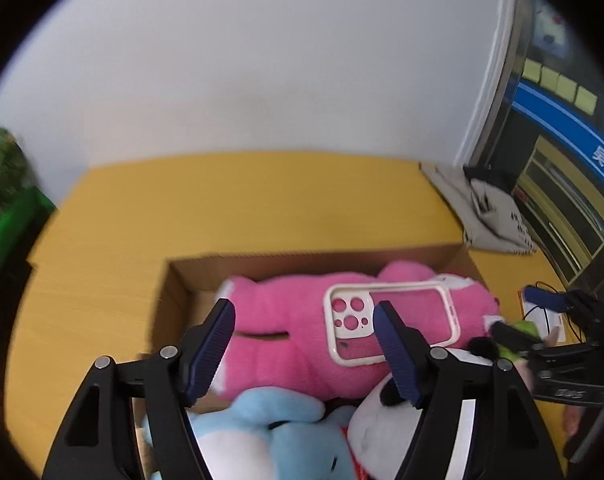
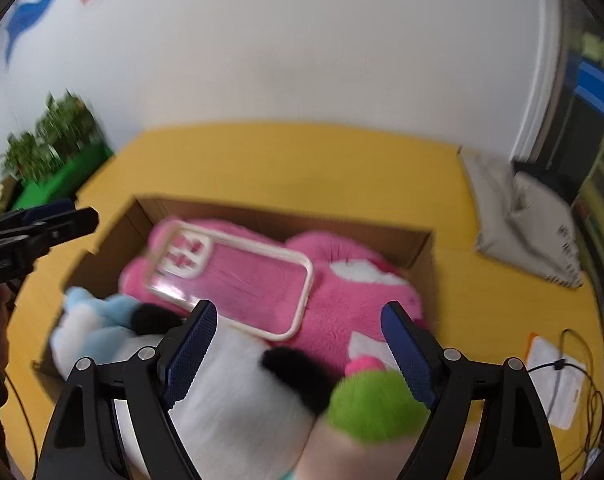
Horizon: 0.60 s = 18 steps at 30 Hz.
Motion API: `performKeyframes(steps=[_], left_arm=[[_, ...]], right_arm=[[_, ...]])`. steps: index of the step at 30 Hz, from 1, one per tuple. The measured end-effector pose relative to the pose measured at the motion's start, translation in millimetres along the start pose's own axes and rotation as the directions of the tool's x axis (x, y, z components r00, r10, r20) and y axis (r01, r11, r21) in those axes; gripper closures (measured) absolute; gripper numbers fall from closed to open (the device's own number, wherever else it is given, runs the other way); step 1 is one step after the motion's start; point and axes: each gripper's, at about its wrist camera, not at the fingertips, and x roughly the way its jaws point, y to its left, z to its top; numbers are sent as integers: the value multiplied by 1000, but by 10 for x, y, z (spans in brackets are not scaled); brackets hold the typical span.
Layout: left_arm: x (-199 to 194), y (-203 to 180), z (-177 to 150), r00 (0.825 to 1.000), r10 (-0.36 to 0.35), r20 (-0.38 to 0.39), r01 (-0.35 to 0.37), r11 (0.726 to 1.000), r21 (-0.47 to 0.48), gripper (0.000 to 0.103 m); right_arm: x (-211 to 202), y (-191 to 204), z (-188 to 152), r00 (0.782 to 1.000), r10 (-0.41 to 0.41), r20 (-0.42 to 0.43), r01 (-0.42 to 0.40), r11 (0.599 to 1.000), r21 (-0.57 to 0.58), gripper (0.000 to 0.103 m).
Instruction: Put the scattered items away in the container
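Observation:
A cardboard box (image 1: 173,292) (image 2: 418,248) sits on the yellow table. In it lie a pink plush (image 1: 285,312) (image 2: 342,300), a blue plush (image 1: 269,428) (image 2: 97,320) and a white and black plush (image 1: 374,412) (image 2: 237,384) with a green part (image 2: 374,404). A clear phone case with a cream rim (image 1: 390,320) (image 2: 237,280) rests on the pink plush. My left gripper (image 1: 306,352) is open and empty above the box. My right gripper (image 2: 297,352) is open and empty above the white plush; it also shows at the right of the left wrist view (image 1: 542,344).
A grey cloth bag (image 1: 486,212) (image 2: 522,216) lies at the table's far right. White paper with a black cable (image 2: 558,380) lies right of the box. A green planter (image 2: 57,176) stands at the far left. A white wall is behind.

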Motion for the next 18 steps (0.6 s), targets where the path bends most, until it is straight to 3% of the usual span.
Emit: performKeyframes(steps=[2,4,7,12,18], left_arm=[[-305,-34,-107,997,29,71,-29,1000,7,21],[-592,-116,-334,991,43,123,-48,998,35,21],[-877,-279,-778,985,68,156,-83,992,93,20],[-1106,-435,-1444,990,89,113,-97,993,69,20],[-1225,-518,-1882,994,96,48,-97,995,26,20]], right_arm=[[-410,100,-106,995,-28,93,28,1000,2,1],[-719,239,-289,987,-35,154,35,999,3,0],[-948,512,-672,985,-18,172,22,999,-26,0],[-1063,729,-1350,986,-55,156,48,998,46,0],[-1196,854,-1773,988,-97,123,91,994,57,0]])
